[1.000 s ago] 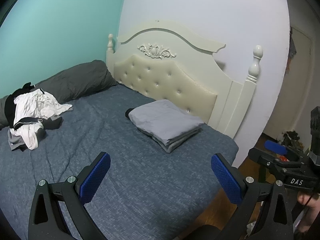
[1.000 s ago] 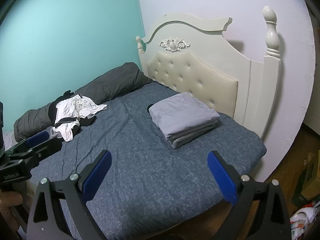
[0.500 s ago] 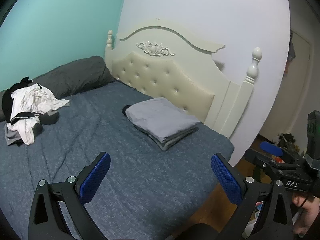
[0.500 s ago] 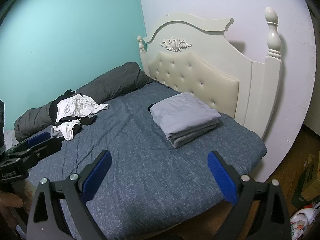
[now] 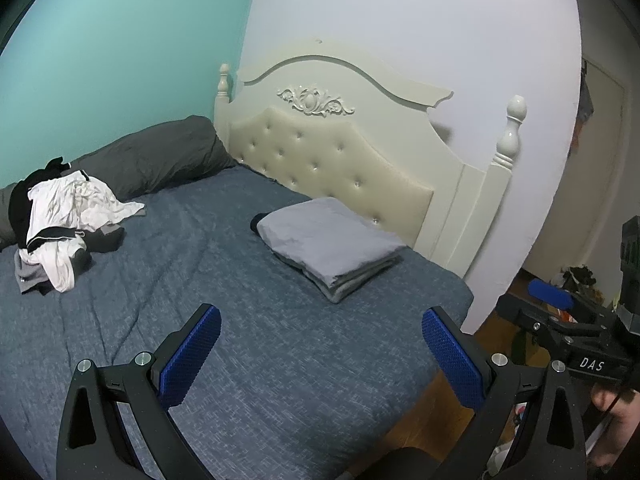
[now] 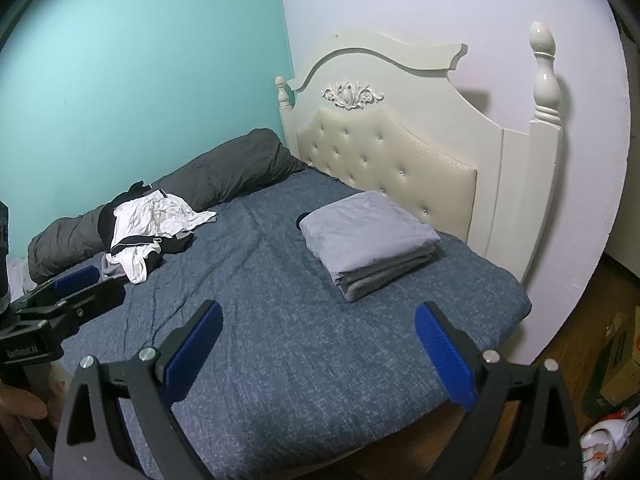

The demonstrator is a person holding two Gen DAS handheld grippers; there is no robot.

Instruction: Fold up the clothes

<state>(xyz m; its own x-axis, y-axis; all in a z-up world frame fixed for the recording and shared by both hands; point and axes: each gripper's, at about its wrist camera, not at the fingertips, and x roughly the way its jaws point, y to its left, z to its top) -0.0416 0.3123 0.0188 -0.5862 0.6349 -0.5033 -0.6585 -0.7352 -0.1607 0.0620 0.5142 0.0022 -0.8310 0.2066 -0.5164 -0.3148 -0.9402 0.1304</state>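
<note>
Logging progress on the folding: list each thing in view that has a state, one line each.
left gripper: open, empty, above the bed
right gripper: open, empty
grey stack: folded, by the headboard
pile of clothes: crumpled, unfolded
dark pillow: lying along the teal wall

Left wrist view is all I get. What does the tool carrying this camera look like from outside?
Observer: In the right wrist view, the left tool has a white label on its side reading "GetRobot.AI".
Operator: Who is holding it?
Observer: A hand grips it from below, at the picture's left edge.
Operator: Anything off to the right that I miss?
Observer: A cardboard box stands to the right of the bed.
</note>
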